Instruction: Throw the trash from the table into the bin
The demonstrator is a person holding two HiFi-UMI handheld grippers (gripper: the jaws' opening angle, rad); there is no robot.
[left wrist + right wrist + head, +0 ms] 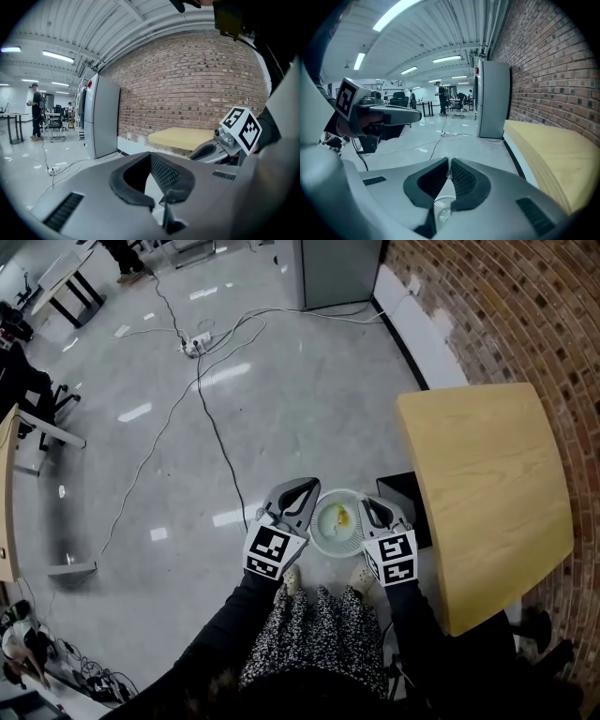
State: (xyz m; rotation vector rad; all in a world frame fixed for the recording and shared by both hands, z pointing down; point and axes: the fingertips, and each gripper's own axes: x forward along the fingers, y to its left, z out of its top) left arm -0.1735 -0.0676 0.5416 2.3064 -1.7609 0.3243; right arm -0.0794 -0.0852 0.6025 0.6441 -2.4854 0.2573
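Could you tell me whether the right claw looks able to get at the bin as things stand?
Probably yes. The right claw hangs, shut, right at the rim of the bin with nothing between them. The left claw sits at the opposite rim, and the table stands off to the side.

The bin (325,542) held yellowish scraps (343,516) (too small to name), and the right gripper (374,511) covered part of its rim.

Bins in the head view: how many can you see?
1. A white round bin stands on the floor left of the table, something yellow inside. A dark box between them, partly hidden, may be another; I cannot tell.
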